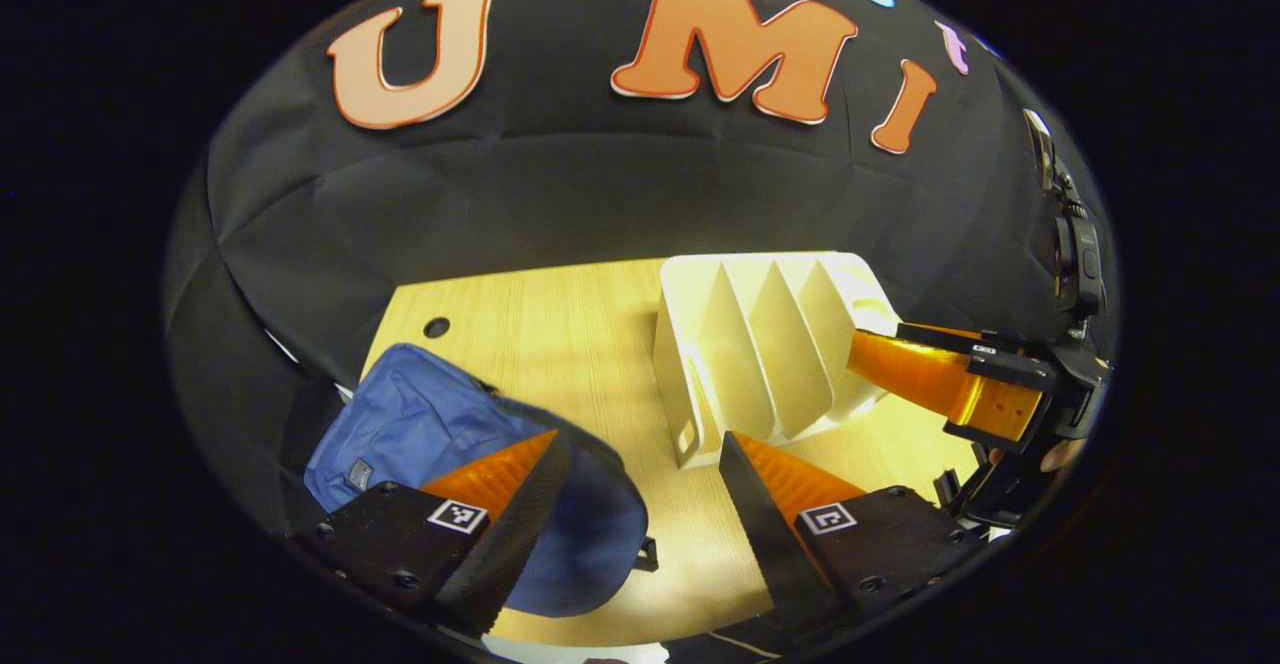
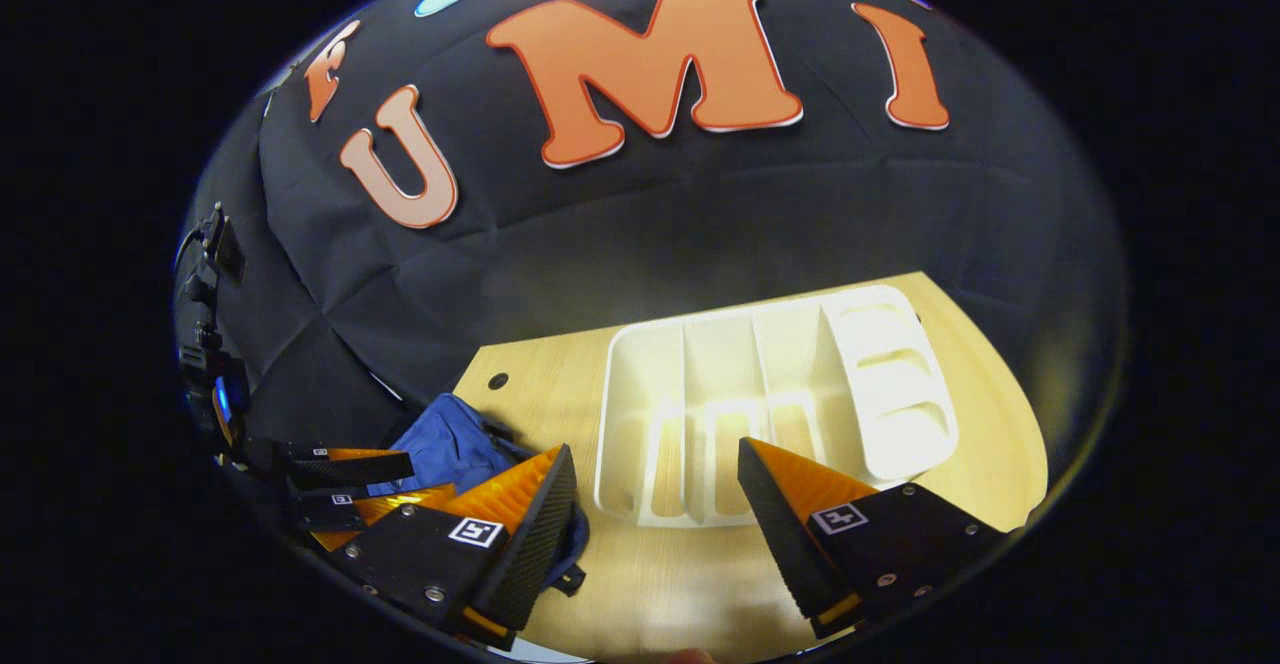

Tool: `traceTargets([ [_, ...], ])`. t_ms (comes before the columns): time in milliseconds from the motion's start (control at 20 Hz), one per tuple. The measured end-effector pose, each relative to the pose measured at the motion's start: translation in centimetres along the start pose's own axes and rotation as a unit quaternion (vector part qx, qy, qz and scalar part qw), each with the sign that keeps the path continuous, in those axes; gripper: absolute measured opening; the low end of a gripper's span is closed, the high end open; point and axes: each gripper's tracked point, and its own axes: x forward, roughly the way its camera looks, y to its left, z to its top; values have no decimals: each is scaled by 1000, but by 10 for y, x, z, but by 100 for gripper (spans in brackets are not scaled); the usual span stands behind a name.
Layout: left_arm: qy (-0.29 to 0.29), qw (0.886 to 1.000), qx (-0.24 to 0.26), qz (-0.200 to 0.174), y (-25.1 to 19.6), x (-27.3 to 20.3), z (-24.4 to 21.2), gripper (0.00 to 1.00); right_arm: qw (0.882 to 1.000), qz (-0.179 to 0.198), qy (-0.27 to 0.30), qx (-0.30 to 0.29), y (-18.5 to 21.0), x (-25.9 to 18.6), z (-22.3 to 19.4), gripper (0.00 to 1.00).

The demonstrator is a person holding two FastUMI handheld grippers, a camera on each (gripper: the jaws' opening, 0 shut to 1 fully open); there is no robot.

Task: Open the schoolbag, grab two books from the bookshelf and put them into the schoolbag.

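A: Biggest first: what's the pale wooden table [image 1: 560,344] carrying?

B: A white plastic bookshelf with upright dividers [image 1: 760,344], right of centre in the left gripper view, and a blue fabric schoolbag [image 1: 420,424] slumped at the lower left. In the right gripper view the bookshelf [image 2: 770,384] fills the middle and the schoolbag [image 2: 450,444] peeks out at the lower left. I see no books in the slots.

A: Why would the bag lie flat like that?

B: My guess is it's soft and simply flops; I can't tell whether its zip is open. The shelf stands near it, probably so both stay within reach.

A: And the tools?

B: The left gripper [image 1: 640,504] has its fingers spread wide with nothing between them; the bag sits just behind its left finger, not touched as far as I can tell. The right gripper [image 2: 655,524] is likewise parted and empty, hovering in front of the shelf, bag off to its left. The right gripper [image 1: 940,374] also shows at the right edge of the left gripper view, beside the shelf
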Motion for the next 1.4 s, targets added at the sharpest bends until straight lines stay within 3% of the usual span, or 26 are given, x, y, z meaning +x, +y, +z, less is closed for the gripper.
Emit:
traceTargets([
  [150,-50,999,-3,18,-16,-3,23,97,998,-14,-47,-24,-23,-18,30,96],
  [300,-146,988,-24,33,-36,-21,59,97,996,-33,-73,-39,-45,-38,48,95],
  [550,-280,958,-8,67,-49,-65,109,99,982,-76,-164,-63,-83,-84,94,96],
  [750,-395,917,-10,59,-66,-108,150,93,963,-96,-231,-100,-92,-119,125,95],
  [1000,-469,879,2,86,-84,-186,172,92,944,-87,-297,-118,-84,-151,153,95],
  [1150,-500,861,-4,97,-87,-199,177,92,927,-91,-339,-133,-79,-174,164,95],
  [1250,-504,858,-8,96,-92,-207,172,92,918,-88,-364,-127,-76,-184,165,95],
  [1400,-503,859,-8,96,-95,-209,162,93,921,-69,-368,-107,-71,-185,155,95],
])
